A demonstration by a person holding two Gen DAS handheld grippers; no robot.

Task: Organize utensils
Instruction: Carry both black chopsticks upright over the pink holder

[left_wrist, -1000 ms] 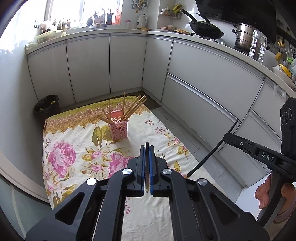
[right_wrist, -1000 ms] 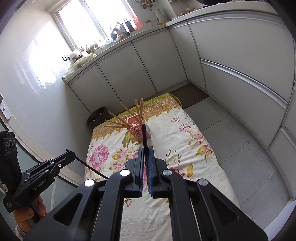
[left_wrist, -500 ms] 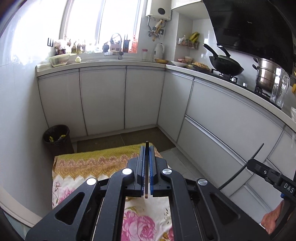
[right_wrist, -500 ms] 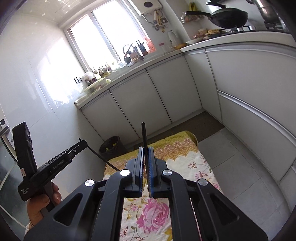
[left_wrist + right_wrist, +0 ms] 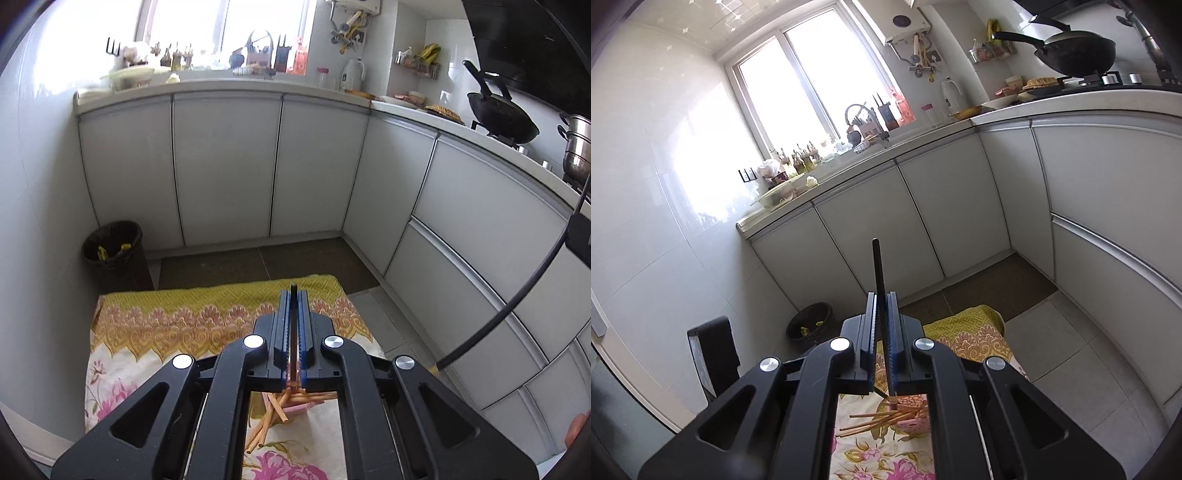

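My left gripper (image 5: 294,295) is shut on a thin chopstick (image 5: 294,334) that runs between its fingers, dark tip forward. My right gripper (image 5: 882,297) is shut on a dark chopstick (image 5: 877,266) that sticks out past its fingertips. A pink perforated holder (image 5: 916,421) with several wooden chopsticks (image 5: 875,421) stands on the floral cloth (image 5: 177,321), seen below and behind both grippers' fingers. It also shows in the left wrist view (image 5: 295,406), mostly hidden by the gripper body.
White kitchen cabinets (image 5: 225,166) line the far and right sides. A dark waste bin (image 5: 114,251) stands in the left corner beside the cloth. A wok (image 5: 498,118) and a pot (image 5: 576,155) sit on the counter at right. The other gripper's cable (image 5: 517,302) crosses at right.
Both grippers have tilted up and moved forward over the holder, which has slid from ahead of the fingers to below them. Each still holds its chopstick.
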